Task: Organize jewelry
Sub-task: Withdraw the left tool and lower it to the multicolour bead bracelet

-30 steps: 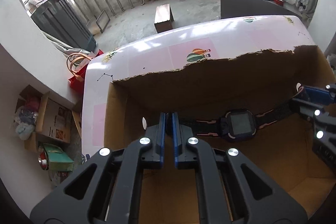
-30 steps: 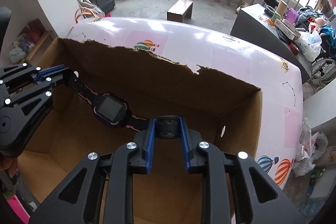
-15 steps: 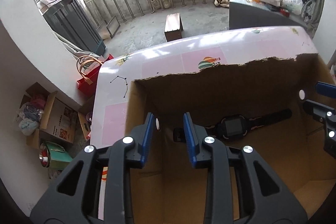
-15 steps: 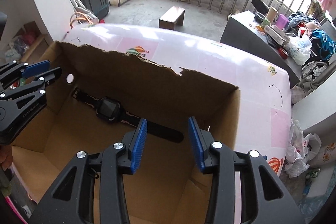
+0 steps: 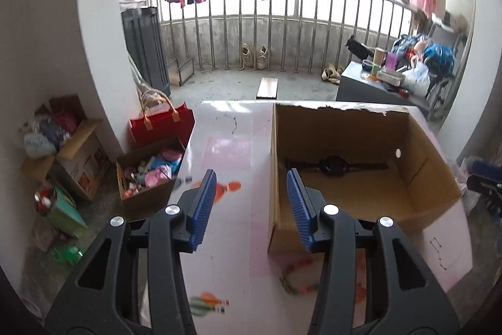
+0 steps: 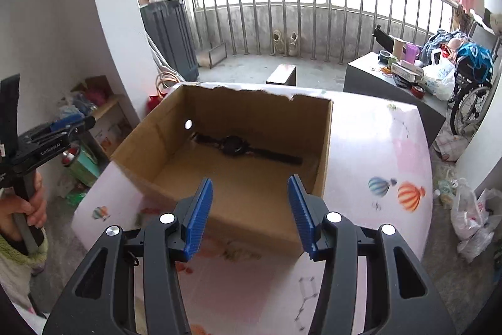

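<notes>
A black watch (image 5: 334, 165) lies flat on the floor of an open cardboard box (image 5: 417, 134), strap stretched out; the right wrist view shows the same watch (image 6: 233, 145) in the box (image 6: 323, 153). A colourful bead bracelet (image 5: 296, 280) lies on the table just in front of the box. My left gripper (image 5: 251, 178) hangs above the table left of the box, jaws opening, nothing between them. My right gripper (image 6: 250, 182) hovers over the box's near wall, jaws opening, also empty. The left gripper (image 6: 62, 127) appears at the left edge of the right wrist view, held by a hand.
The table (image 5: 226, 146) is pink-white with balloon prints. On the floor to its left stand a red bag (image 5: 163, 121) and open boxes of clutter (image 5: 147, 175). A railing, hung clothes and a grey cabinet (image 6: 376, 80) lie beyond; plastic bags (image 6: 470, 215) sit at the right.
Both grippers let go of the watch's strap ends, opened, and pulled back and up out of the box. The watch now lies on the box floor.
</notes>
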